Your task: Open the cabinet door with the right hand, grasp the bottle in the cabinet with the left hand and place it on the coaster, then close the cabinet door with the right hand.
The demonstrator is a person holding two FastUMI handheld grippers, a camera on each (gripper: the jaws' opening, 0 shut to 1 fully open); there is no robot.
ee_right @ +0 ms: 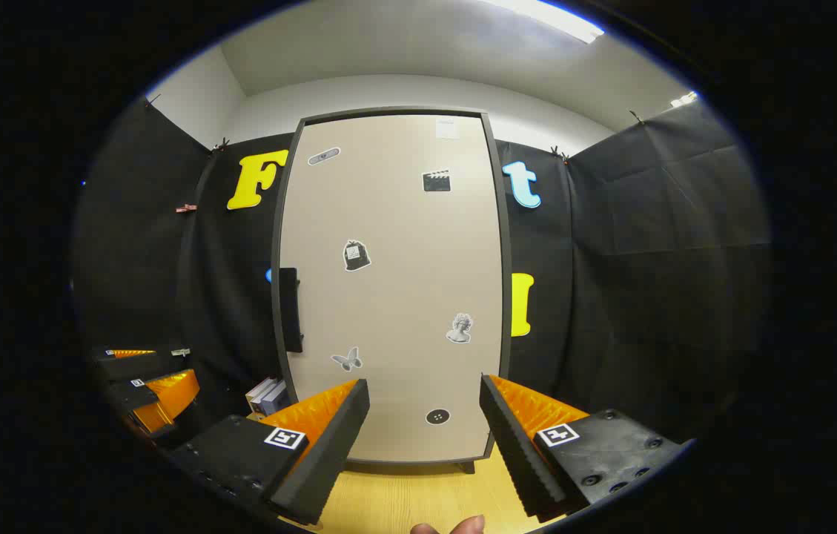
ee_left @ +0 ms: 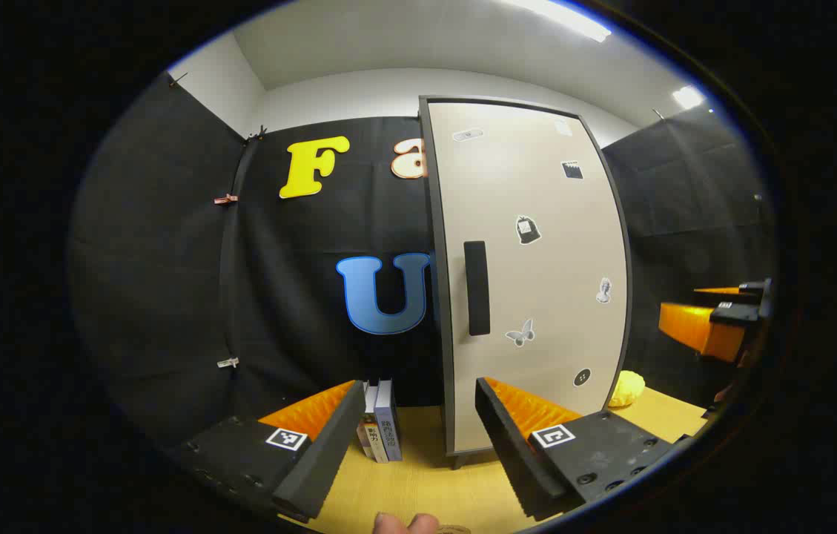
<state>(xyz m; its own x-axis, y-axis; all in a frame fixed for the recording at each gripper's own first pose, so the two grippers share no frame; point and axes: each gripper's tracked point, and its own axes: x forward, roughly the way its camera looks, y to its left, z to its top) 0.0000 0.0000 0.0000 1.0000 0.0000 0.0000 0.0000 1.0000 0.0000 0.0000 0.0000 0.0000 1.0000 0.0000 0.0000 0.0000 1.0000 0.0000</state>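
Booth: we are facing black cloth walls under a white ceiling, with a pale wooden bench (ee_right: 418, 500) carrying everything.
Cabinet: a tall beige cabinet with a dark frame (ee_right: 392, 289) is standing on the bench, its door shut and dotted with small stickers.
Handle: a black vertical bar handle (ee_right: 290, 309) is sitting on the door's left edge in the right gripper view; in the left gripper view it (ee_left: 477, 288) is appearing near that same edge.
Bottle: we are judging it to be behind the shut door, so we cannot tell its place inside.
Coaster: we are not making one out with any certainty.
Right hand-held gripper (ee_right: 424, 426): its jaws are standing wide apart and empty, aimed at the lower middle of the door, well right of the handle.
Left hand-held gripper (ee_left: 419, 434): it is also gaping wide and carrying nothing, hovering above the bench near a few upright books (ee_left: 381, 430).
Step in hand: we are judging the door-opening as not yet begun.
Doing it well: we are advising moving the right hand-held gripper left and up to straddle the bar, closing squarely on it, then pulling along the hinge's arc.
Caution: we are suggesting keeping the left hand-held gripper clear of the door's swing.
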